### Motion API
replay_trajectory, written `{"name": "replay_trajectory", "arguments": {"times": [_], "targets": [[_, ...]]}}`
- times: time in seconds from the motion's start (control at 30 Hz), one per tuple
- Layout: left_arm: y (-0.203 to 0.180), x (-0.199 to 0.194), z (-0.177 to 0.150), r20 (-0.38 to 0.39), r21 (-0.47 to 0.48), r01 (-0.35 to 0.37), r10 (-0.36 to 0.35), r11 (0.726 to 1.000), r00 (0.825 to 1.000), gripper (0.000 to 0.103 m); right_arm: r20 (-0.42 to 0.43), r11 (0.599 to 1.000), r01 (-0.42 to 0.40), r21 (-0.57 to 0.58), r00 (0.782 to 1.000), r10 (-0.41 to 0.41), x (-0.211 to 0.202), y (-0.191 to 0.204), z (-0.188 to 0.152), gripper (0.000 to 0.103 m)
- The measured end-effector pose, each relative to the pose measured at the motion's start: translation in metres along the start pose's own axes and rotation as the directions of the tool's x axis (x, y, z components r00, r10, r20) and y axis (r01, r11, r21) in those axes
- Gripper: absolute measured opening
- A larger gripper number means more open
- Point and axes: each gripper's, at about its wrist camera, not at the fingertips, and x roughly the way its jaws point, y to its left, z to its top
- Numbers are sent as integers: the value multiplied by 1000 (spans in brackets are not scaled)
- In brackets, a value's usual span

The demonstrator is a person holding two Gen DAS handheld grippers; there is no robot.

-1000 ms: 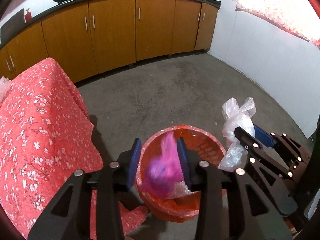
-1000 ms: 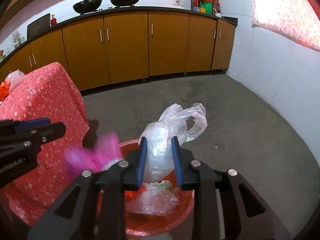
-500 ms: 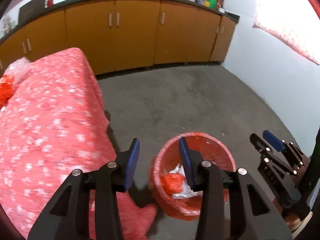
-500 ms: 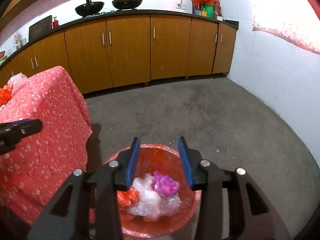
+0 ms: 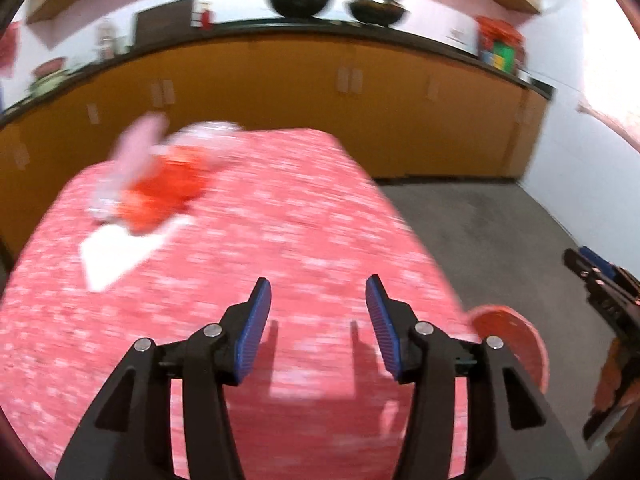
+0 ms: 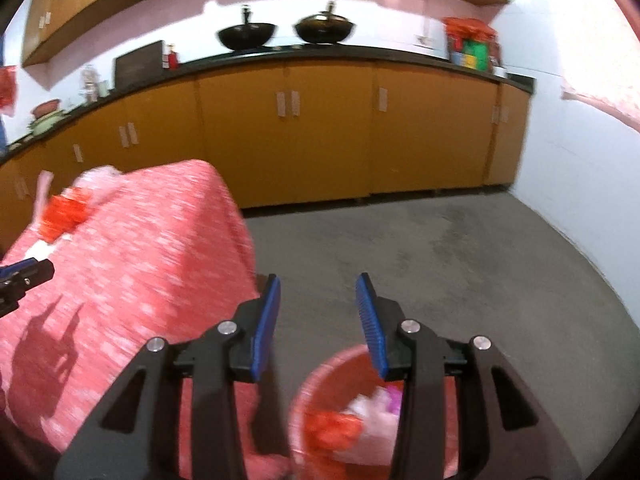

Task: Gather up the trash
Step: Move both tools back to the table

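Your left gripper [image 5: 318, 320] was spread apart w/ nothing between the pads, low center of frame over the red tablecloth [image 5: 304, 216]. Right gripper [image 6: 316, 320] was also apart and empty, low center, above the floor [image 6: 440, 248] and bin [image 6: 316, 392].

Count: 1 bin, 2 woks [image 6: 246, 34] on the counter, 1 trash pile [image 5: 160, 184] upper left on the cloth: red wrapper, pale bags, white paper [image 5: 116, 256] just below; blurred.

Right view alone showed the bin's inside, w/ red, white and pink trash [image 6: 360, 420]. Left view caught only the bin's rim [image 5: 512, 324] at lower right.
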Motion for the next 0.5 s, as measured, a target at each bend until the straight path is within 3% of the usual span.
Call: {"name": "replay_trajectory", "arguments": {"times": [0.1, 0.27, 0.5], "targets": [[46, -6, 10, 38, -59, -86, 89, 995, 995, 57, 8, 998, -57, -36, 998, 58, 2, 40, 14, 40], [93, -4, 33, 96, -122, -165, 177, 979, 980, 66, 18, 986, -145, -81, 989, 147, 9, 103, 34, 40], [128, 12, 47, 113, -143, -215, 231, 966, 966, 68, 17, 964, -249, -96, 968, 252, 26, 185, 55, 40]]}}
